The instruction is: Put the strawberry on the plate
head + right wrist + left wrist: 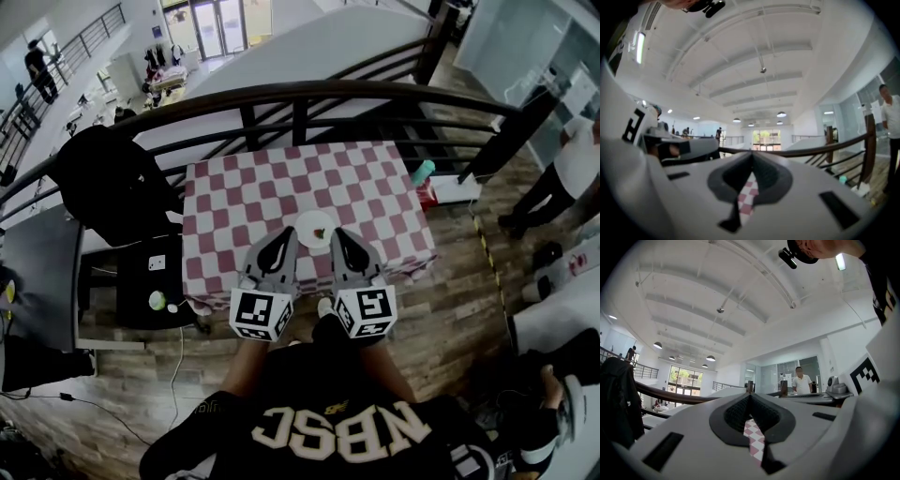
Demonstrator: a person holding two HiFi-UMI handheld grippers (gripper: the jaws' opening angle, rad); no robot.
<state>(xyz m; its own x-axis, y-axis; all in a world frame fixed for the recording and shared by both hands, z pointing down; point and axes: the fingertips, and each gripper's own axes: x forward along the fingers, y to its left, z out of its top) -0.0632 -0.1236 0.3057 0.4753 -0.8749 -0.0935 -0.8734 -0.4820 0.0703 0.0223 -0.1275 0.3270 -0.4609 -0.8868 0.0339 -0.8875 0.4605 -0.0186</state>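
Note:
In the head view a white plate (pixel 306 223) lies near the front edge of the red-and-white checked table (pixel 244 197). A small red strawberry (pixel 320 232) rests on the plate. My left gripper (pixel 287 238) hovers just left of the plate, my right gripper (pixel 340 236) just right of it; both are shut and hold nothing. In the left gripper view the left gripper (pixel 750 395) points up, its jaws meeting with only a sliver of checked cloth (pixel 754 437) showing below. In the right gripper view the right gripper (pixel 752 153) looks the same above the cloth (pixel 746 199).
A black curved railing (pixel 300 94) runs behind the table. A teal bottle (pixel 423 172) and a white box (pixel 453 188) sit off the table's right side. A black chair with a dark jacket (pixel 103 183) and a low black stand (pixel 155 281) are at the left. A person (pixel 567 169) stands far right.

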